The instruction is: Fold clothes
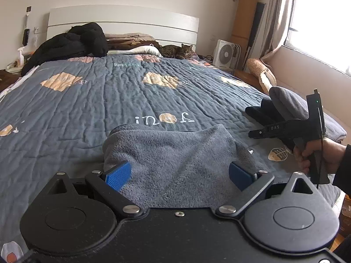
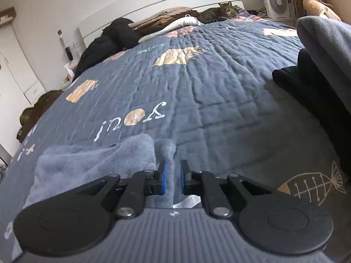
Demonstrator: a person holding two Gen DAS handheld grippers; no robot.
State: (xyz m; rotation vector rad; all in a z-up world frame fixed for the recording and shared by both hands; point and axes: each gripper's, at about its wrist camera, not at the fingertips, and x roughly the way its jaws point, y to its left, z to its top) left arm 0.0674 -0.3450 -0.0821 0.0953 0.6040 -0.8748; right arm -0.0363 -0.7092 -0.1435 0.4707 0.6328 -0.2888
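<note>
A grey fleece garment (image 1: 171, 153) (image 2: 87, 164) lies bunched on the blue quilt (image 1: 109, 100) near the foot of the bed. My left gripper (image 1: 179, 175) stands open just over its near part, blue pads wide apart on either side of the fleece and not pressing it. My right gripper (image 2: 173, 175) is shut on a raised fold at the garment's right end, with a thin ridge of fleece between its pads. In the left wrist view a hand holds the right gripper (image 1: 252, 134) at that right corner.
A stack of grey and black clothes (image 1: 285, 105) (image 2: 318, 54) sits at the bed's right edge. A cat (image 1: 177, 51) lies by the headboard beside a black jacket (image 1: 70, 41) and folded bedding. A white fan (image 1: 226, 53) stands on the floor at the back right.
</note>
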